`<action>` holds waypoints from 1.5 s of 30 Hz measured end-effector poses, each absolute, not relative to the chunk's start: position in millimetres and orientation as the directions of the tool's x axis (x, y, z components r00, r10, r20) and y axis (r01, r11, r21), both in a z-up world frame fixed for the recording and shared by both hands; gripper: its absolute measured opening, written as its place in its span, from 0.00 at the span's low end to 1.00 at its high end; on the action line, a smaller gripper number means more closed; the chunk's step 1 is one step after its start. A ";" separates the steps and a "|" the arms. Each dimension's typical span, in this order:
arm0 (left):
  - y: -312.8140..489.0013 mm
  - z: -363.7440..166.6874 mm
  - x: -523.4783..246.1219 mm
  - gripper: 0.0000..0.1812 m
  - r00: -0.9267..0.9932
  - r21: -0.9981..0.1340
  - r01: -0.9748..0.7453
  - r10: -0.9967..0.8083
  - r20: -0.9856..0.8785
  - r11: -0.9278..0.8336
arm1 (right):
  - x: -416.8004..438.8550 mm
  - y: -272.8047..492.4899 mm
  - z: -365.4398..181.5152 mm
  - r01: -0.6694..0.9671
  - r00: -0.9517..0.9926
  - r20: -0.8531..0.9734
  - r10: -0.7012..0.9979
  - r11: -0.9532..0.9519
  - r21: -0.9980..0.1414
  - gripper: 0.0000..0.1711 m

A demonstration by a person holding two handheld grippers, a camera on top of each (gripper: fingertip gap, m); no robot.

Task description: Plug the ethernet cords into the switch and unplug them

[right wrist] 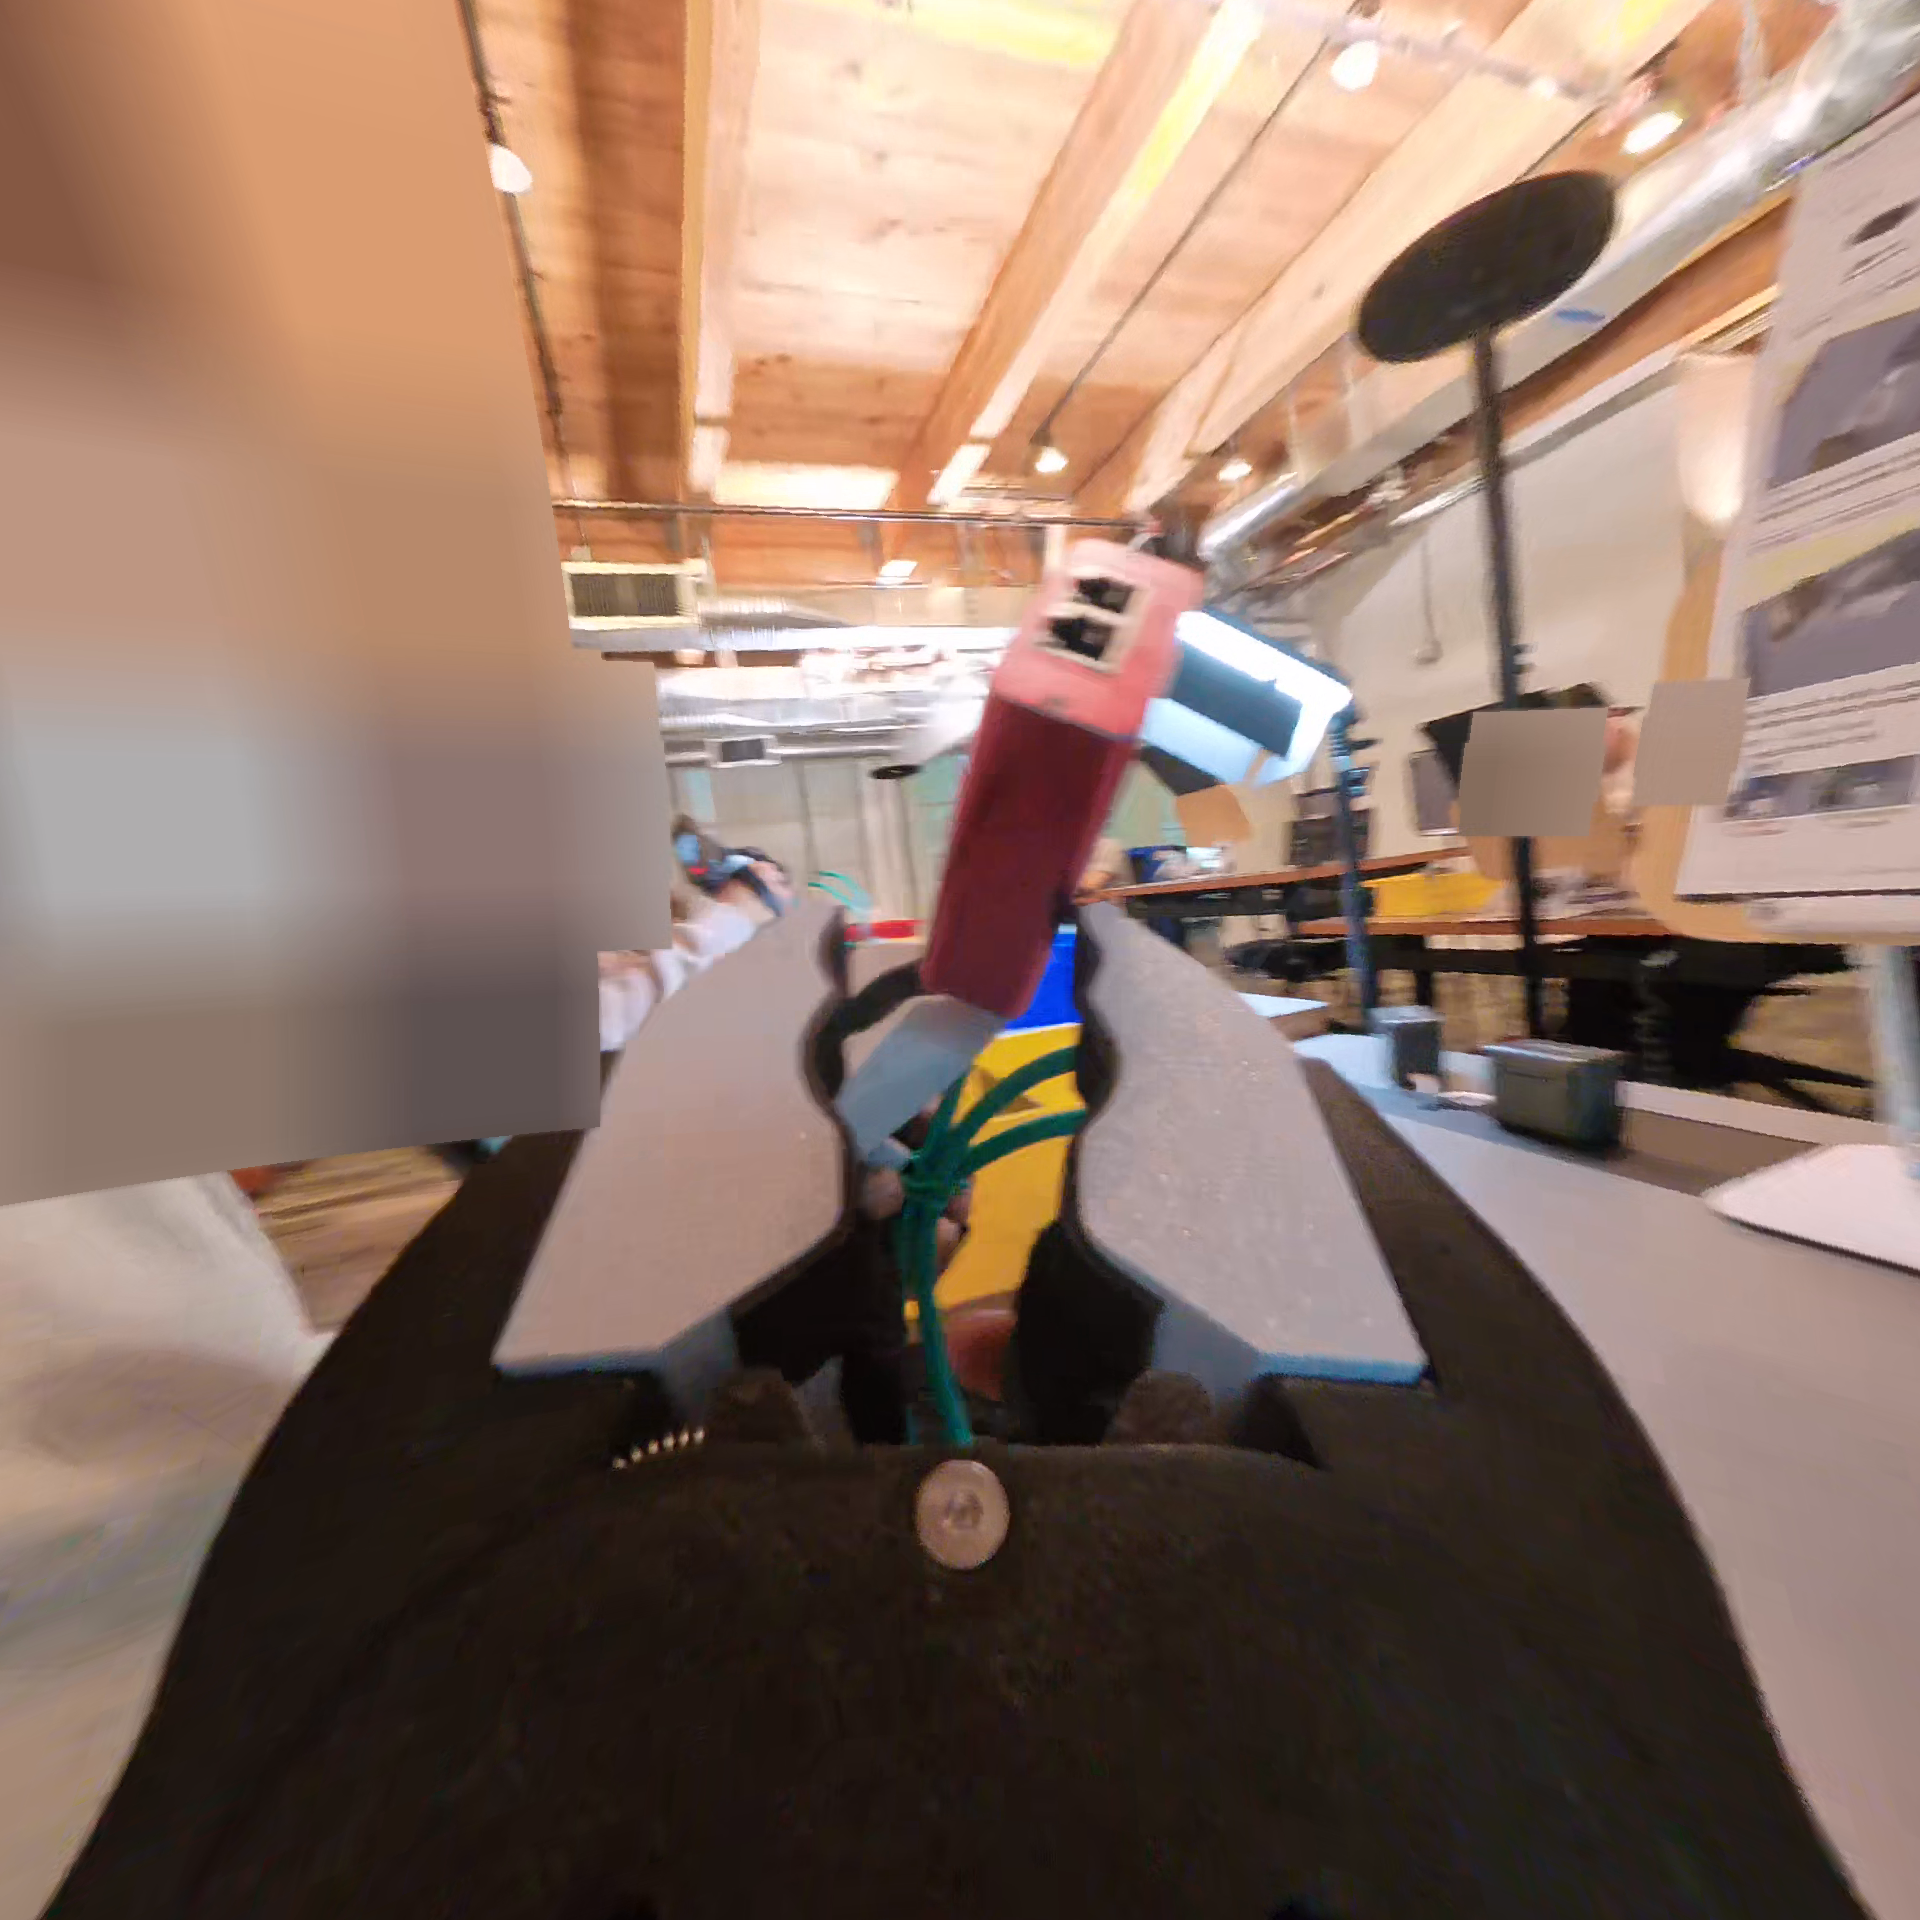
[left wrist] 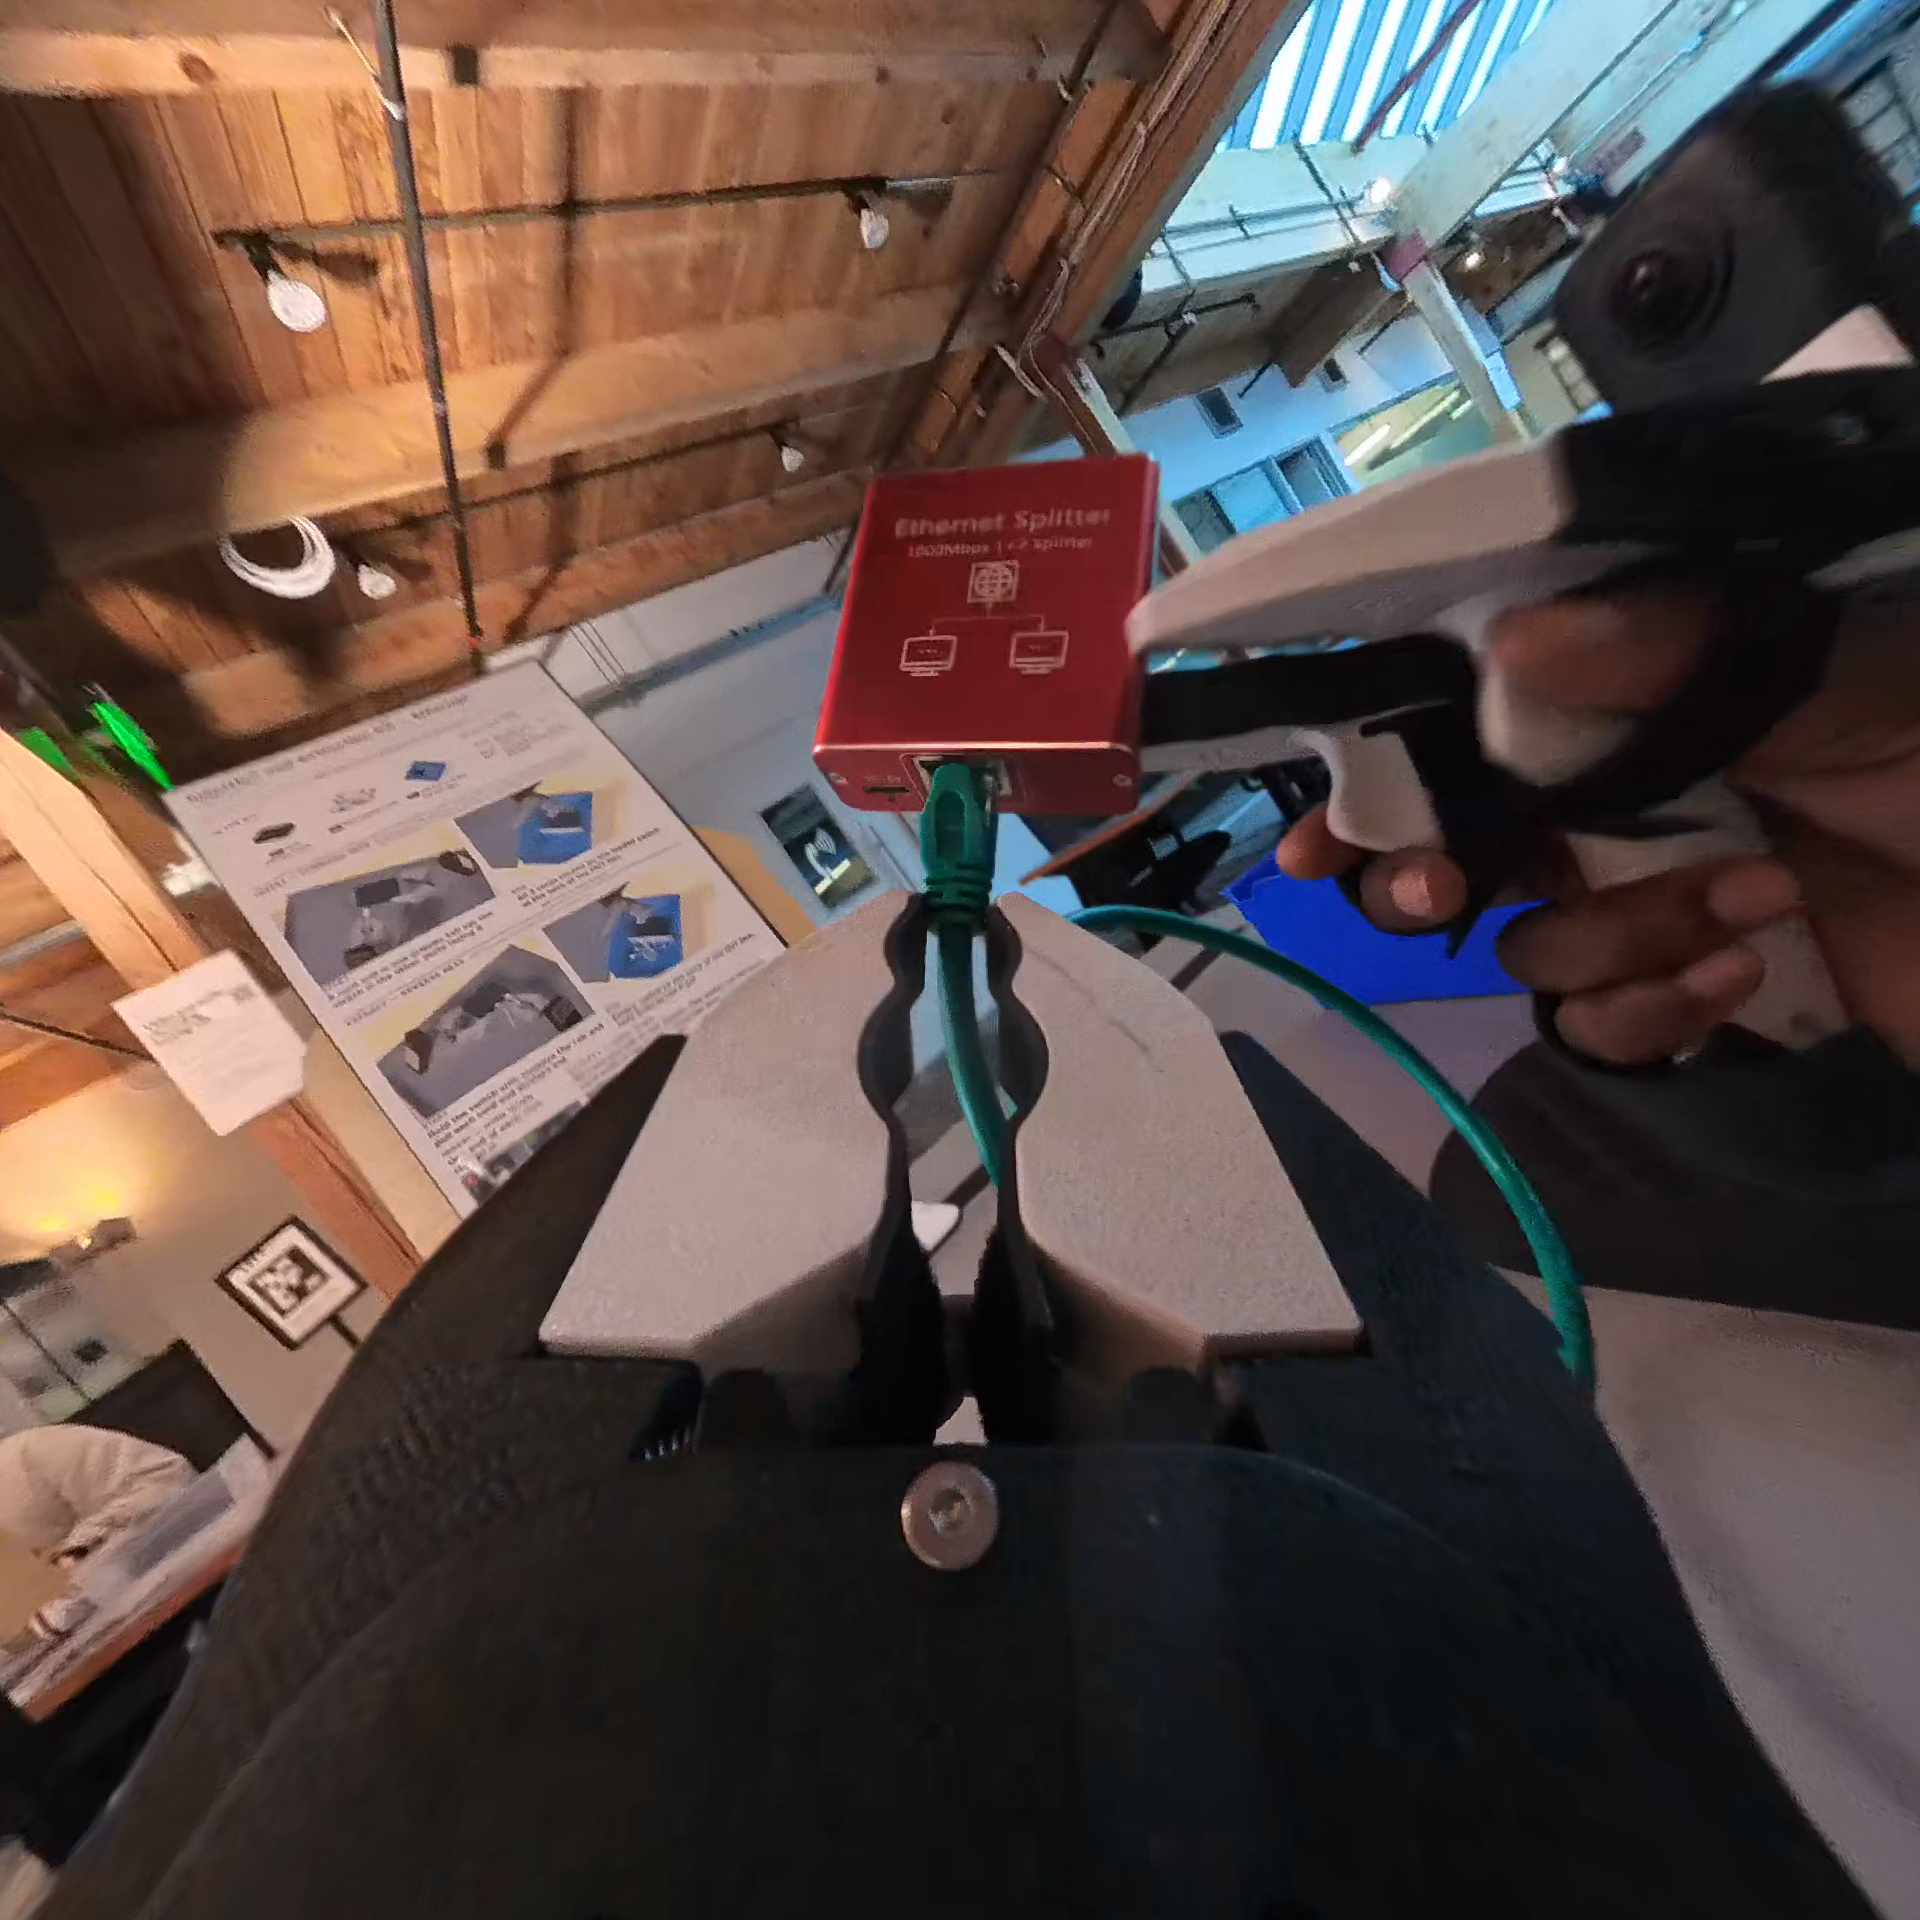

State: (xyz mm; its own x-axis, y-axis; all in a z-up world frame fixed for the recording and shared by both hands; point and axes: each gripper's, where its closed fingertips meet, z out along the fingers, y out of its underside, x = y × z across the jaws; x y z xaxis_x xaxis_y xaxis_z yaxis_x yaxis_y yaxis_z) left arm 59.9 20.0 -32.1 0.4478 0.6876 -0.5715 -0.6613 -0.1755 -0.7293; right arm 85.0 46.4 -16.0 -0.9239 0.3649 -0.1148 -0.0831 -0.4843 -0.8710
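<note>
A red metal switch [left wrist: 997, 613] is held up in the air. A green ethernet plug [left wrist: 951, 821] sits in the port on its near end. My left gripper [left wrist: 956, 914] is shut on the green cord [left wrist: 1455, 1091] just behind the plug's boot; the cord loops away to the right. My right gripper [left wrist: 1138, 675] comes in from the right and clamps the switch's right edge between its fingertips. In the right wrist view the switch [right wrist: 1029, 810] stands edge-on between my right gripper's [right wrist: 956, 935] tips, two empty ports on its far end. A bundle of green cords [right wrist: 935, 1195] hangs below it.
A person's hand [left wrist: 1558, 935] squeezes the right gripper's handle. A poster board [left wrist: 468, 914] stands at left, with a blue bin [left wrist: 1351, 945] behind. A grey table [right wrist: 1662, 1351] at right carries a dark box [right wrist: 1553, 1091] and a white stand base [right wrist: 1829, 1205]. There is about 4 centimetres between the tips of the two grippers.
</note>
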 end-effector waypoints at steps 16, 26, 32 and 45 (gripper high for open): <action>9.5 -70.2 64.8 0.34 0.704 -0.783 -0.579 0.344 -0.621 -0.227 | 108.3 42.3 -53.7 -0.437 -0.860 0.399 0.317 -0.056 -0.898 0.15; 23.5 -63.1 111.5 0.26 0.862 -0.873 -0.485 0.140 -0.487 -0.052 | 115.0 26.8 -87.1 -0.490 -0.839 0.513 0.182 0.160 -0.857 0.14; 19.3 -59.8 110.1 0.16 0.910 -0.918 -0.397 0.127 -0.395 -0.009 | 105.3 32.2 -81.3 -0.462 -0.844 0.475 0.249 0.113 -0.880 0.14; 12.4 -33.2 49.8 0.15 0.862 -0.850 -0.034 0.446 0.241 0.525 | 57.6 15.3 -70.7 -0.500 -0.523 0.580 0.625 0.326 -0.802 0.43</action>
State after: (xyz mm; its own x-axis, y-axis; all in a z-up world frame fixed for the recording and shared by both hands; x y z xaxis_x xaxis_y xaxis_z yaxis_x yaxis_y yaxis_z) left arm 49.8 12.4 -33.2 0.8621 0.4459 0.2407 -0.0344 0.5254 -0.8502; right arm 57.6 15.3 -70.7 -0.5228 0.6248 0.5799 -0.5001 0.3261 -0.8022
